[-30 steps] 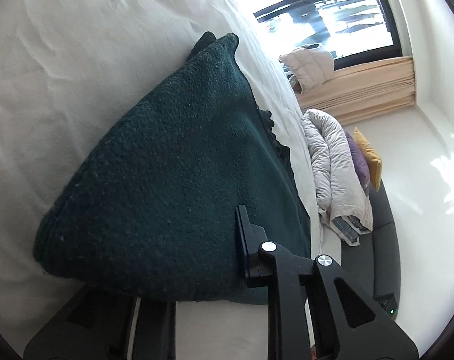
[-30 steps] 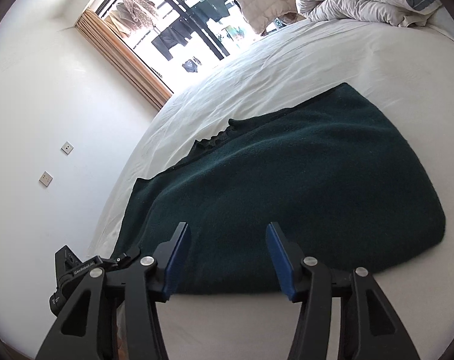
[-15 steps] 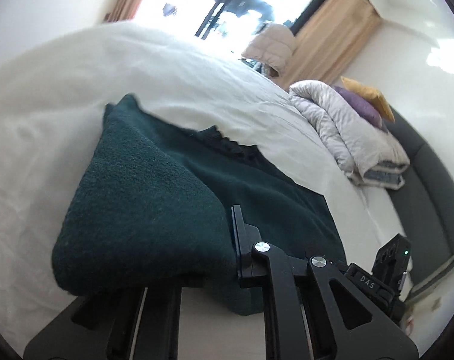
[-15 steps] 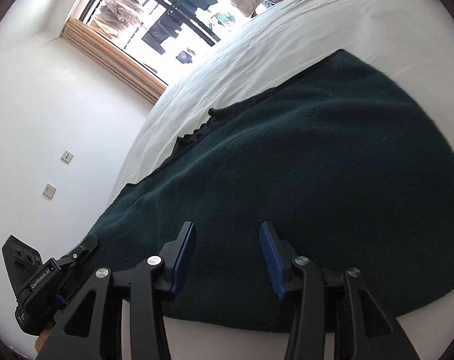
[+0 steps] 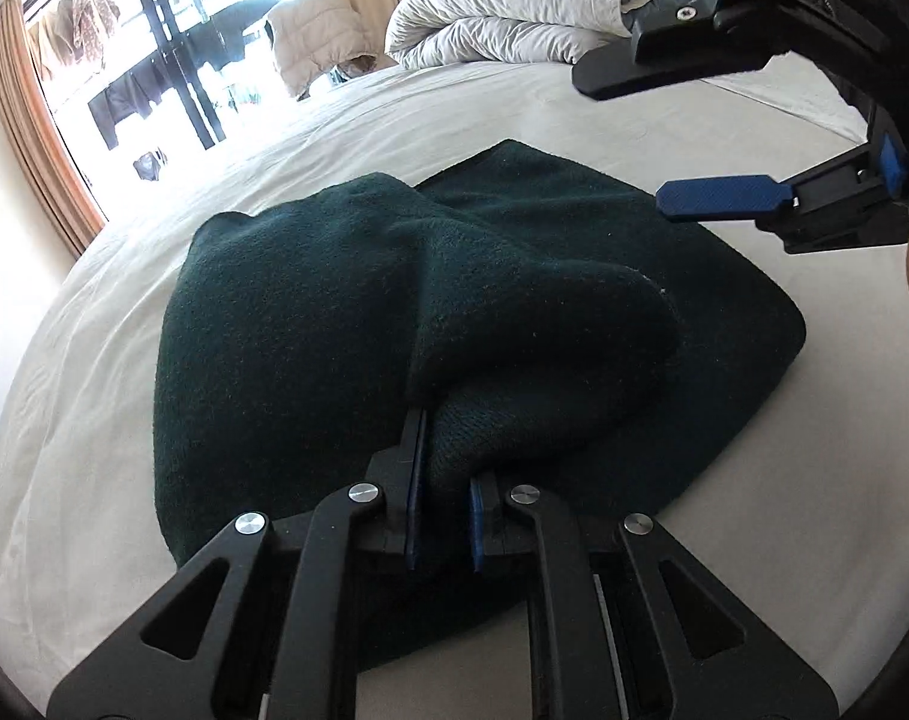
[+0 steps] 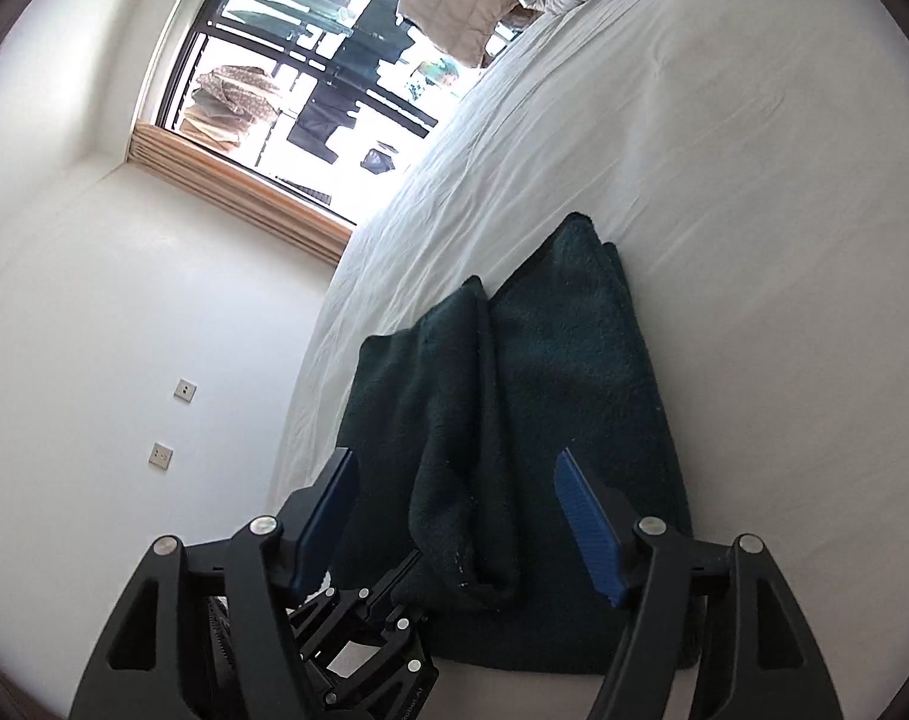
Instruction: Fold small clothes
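A dark green knitted garment lies on the white bed, partly folded over itself. My left gripper is shut on a bunched fold of the garment and holds it lifted over the lower layer. My right gripper is open and empty, hovering above the garment. It also shows at the top right of the left wrist view. The left gripper shows below it in the right wrist view, at the garment's near edge.
A rolled white duvet and pillows lie at the far end of the bed. A big window with clothes hanging outside is beyond the bed. A white wall with two sockets stands at the left.
My left gripper has carried the garment's fold across over the rest of the garment. My right gripper has lifted off the cloth, opened wider and swung above it.
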Demonstrator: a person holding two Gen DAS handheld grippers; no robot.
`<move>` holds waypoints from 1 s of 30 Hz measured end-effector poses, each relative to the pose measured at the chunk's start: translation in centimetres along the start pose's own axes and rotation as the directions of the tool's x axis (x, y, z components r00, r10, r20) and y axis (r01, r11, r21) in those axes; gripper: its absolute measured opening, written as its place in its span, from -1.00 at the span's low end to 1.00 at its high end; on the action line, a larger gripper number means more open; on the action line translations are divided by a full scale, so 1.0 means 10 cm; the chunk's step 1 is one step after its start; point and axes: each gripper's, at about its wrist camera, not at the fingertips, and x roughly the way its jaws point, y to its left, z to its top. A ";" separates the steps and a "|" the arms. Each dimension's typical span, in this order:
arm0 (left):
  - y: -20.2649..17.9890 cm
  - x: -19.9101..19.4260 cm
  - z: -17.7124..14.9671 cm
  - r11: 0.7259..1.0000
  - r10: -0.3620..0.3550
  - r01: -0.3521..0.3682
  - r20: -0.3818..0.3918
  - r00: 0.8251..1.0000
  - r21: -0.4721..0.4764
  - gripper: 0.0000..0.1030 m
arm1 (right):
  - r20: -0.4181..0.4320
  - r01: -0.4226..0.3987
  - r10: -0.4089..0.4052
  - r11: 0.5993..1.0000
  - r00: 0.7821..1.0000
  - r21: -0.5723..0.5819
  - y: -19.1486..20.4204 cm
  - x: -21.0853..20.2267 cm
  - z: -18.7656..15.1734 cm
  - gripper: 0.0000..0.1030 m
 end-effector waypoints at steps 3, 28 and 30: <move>0.11 -0.02 -0.04 0.998 -0.048 0.049 0.024 0.999 -0.048 -0.80 | -0.056 -0.013 0.013 1.000 0.998 0.006 0.05 0.22 0.08 0.39; 0.57 -0.05 -0.33 0.926 -0.225 0.266 0.174 0.959 -0.269 -0.80 | -0.225 0.122 -0.140 0.988 0.964 -0.091 0.20 1.26 0.43 -0.61; 0.54 -0.07 -0.33 0.928 -0.225 0.264 0.171 0.959 -0.263 -0.80 | -0.196 0.123 -0.143 0.986 0.970 -0.108 0.17 1.18 0.42 -0.68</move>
